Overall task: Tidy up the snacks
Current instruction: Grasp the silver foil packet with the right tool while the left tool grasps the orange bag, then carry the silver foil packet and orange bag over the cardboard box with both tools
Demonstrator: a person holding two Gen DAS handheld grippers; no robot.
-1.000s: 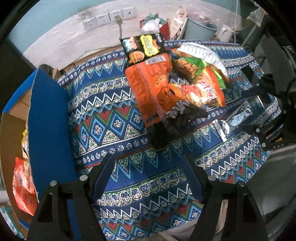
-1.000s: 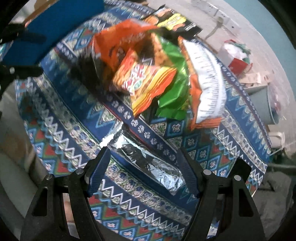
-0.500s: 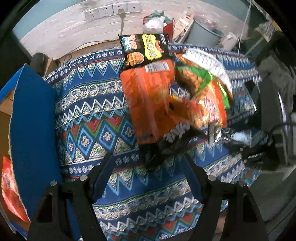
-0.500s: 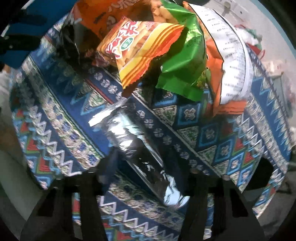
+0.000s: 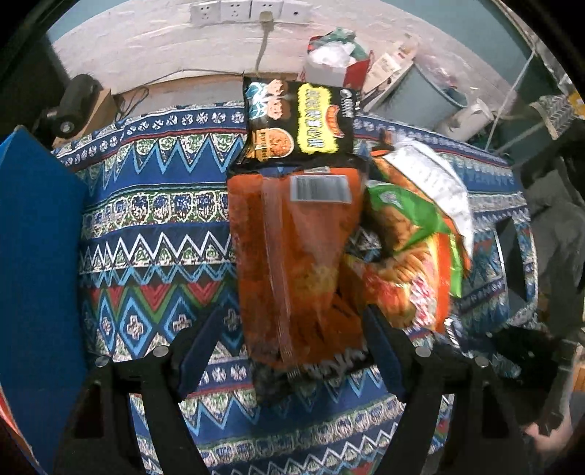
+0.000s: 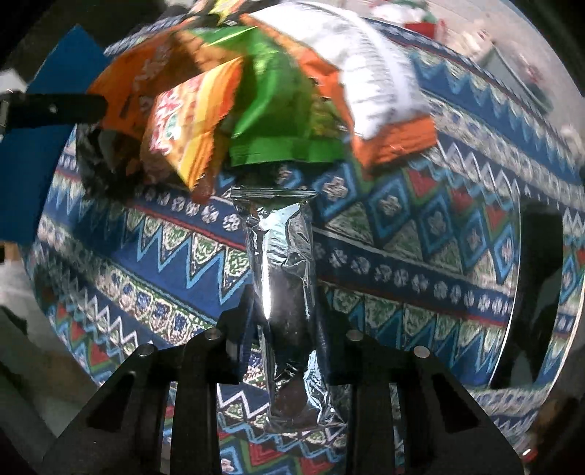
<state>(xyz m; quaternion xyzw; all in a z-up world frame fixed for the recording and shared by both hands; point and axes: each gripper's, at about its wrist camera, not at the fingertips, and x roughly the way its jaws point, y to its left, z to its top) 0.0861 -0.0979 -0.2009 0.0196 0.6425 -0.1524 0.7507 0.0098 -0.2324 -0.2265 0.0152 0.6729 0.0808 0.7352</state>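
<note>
A pile of snack bags lies on the patterned tablecloth (image 5: 153,237). My left gripper (image 5: 292,329) points down over the near end of the long orange bag (image 5: 296,255). Its jaws are opening, the bag's black end lies between the fingers, and the pads do not press on it. A black and yellow packet (image 5: 299,124) lies behind the orange bag, and a green and orange bag (image 5: 409,219) beside it. My right gripper (image 6: 285,310) is shut on a silver foil packet (image 6: 281,255) that runs along its fingers. Beyond it lie a green bag (image 6: 278,109) and a red-yellow packet (image 6: 190,120).
A blue-sided cardboard box (image 5: 36,255) stands at the table's left edge. Wall sockets (image 5: 241,11), a grey bucket (image 5: 420,95) and a red and white bag (image 5: 336,62) sit behind the table. The left gripper's dark finger (image 6: 55,107) shows at the right wrist view's left edge.
My right gripper rolled, came down and shut on the silver packet. My left gripper moved over to the pile, and the orange bag's end now lies between its fingers.
</note>
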